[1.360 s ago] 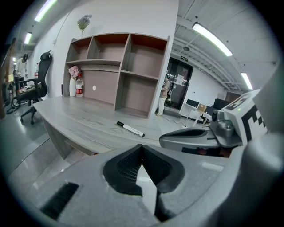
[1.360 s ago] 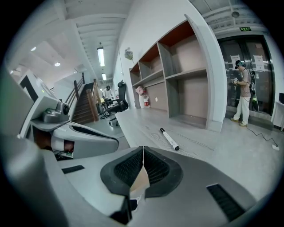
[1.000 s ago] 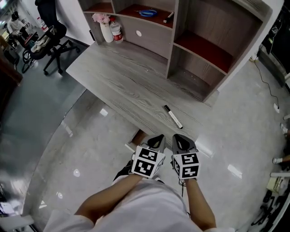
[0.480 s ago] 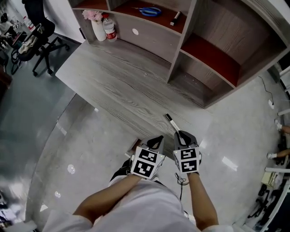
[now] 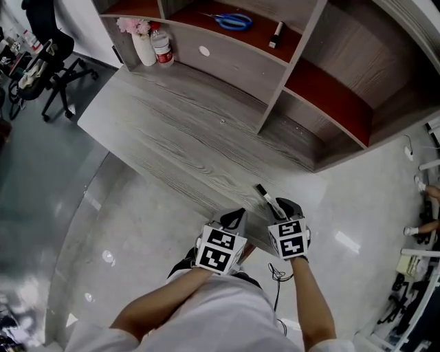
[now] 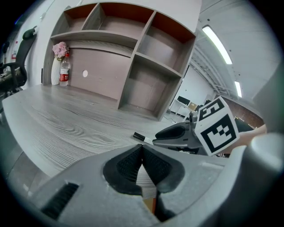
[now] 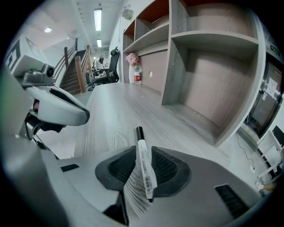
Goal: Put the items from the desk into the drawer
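A white marker with a black cap (image 5: pixel 265 196) (image 7: pixel 144 168) lies on the grey wooden desk (image 5: pixel 172 130), close to its front edge. My right gripper (image 5: pixel 283 205) (image 7: pixel 143 150) is over the marker's near end. Its jaws stand a little apart on either side of the marker, and desk shows between the left pad and the marker. The cap end points away from me. My left gripper (image 5: pixel 237 214) (image 6: pixel 142 148) hovers at the desk's front edge to the left, shut and holding nothing. A brown edge (image 5: pixel 247 251) shows under the desk front between the grippers.
A shelf unit (image 5: pixel 289 75) stands along the back of the desk. Blue scissors (image 5: pixel 234 20) and a small black-and-white item (image 5: pixel 277 33) lie on its upper shelf. A vase of pink flowers (image 5: pixel 141 45) and a bottle (image 5: pixel 160 47) stand at the far left, with an office chair (image 5: pixel 41 48) beyond.
My right gripper has moved forward onto the marker, whose near end now lies between its jaws. The left gripper has stayed at the desk edge. The head view has shifted.
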Available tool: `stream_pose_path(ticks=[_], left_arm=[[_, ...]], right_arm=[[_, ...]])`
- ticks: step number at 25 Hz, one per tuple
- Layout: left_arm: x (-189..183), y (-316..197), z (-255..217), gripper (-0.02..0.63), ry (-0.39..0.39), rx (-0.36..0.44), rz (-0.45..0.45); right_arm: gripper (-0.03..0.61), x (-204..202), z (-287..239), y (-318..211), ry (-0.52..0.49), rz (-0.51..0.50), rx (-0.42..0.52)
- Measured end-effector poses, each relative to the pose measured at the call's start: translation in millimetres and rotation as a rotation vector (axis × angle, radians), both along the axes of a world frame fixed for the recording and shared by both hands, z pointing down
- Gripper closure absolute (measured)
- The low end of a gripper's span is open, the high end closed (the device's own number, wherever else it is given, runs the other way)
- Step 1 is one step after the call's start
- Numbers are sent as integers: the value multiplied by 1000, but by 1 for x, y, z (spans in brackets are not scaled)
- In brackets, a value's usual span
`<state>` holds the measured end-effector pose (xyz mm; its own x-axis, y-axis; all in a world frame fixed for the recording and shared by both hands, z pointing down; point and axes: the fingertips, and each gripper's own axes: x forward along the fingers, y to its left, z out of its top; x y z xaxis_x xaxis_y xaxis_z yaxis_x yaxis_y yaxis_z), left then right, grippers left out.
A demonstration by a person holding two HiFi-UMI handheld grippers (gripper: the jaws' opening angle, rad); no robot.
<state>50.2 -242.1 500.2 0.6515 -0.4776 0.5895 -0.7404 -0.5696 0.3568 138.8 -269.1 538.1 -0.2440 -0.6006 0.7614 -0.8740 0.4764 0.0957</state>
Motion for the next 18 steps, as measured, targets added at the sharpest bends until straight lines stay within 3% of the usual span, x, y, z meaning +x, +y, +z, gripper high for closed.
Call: stream_pose_path(ticks=[7,18], left_arm=[[-5,-10,5,612,8,-18,31],[-6,-1,14,612,-5,-24,43]], right_arm=[[491,3,17,-3,18,7,-64],[522,-1,17,2,-61,60,-75]])
